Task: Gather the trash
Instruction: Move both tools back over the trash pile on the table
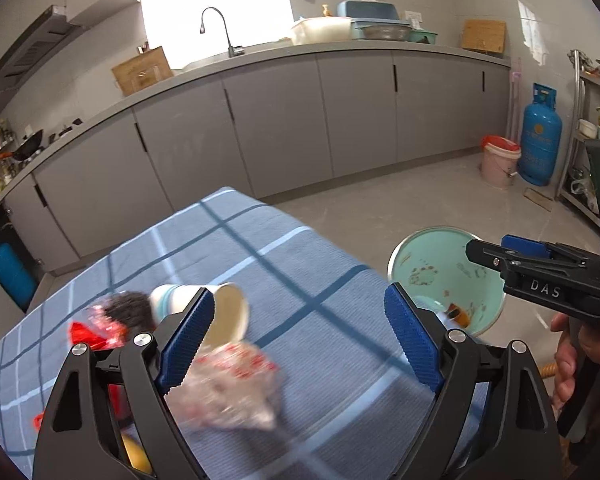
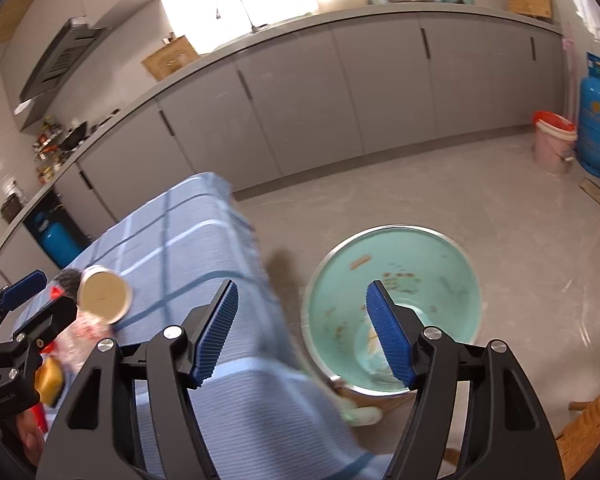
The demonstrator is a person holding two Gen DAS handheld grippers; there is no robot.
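Observation:
A table under a blue checked cloth [image 1: 320, 344] carries the trash. A paper cup [image 1: 228, 312] lies on its side there, and a crumpled clear wrapper with red print [image 1: 228, 388] sits just in front of it. A red wrapper [image 1: 88, 334] and a dark fuzzy clump [image 1: 128, 310] lie further left. My left gripper [image 1: 300, 292] hangs open above the cloth, its left pad close beside the cup and wrapper, with nothing gripped. On the floor to the right stands a mint-green bin [image 2: 440, 264] with scraps inside. My right gripper [image 2: 303, 285] is open and empty over the table edge and bin.
Grey kitchen cabinets [image 1: 280, 120] run along the back wall. A pink bucket with a red lid [image 1: 500, 160] and a blue gas cylinder [image 1: 540, 136] stand at the far right. A yellow object [image 2: 50, 378] lies near the left gripper. A wooden chair [image 2: 592, 420] is at lower right.

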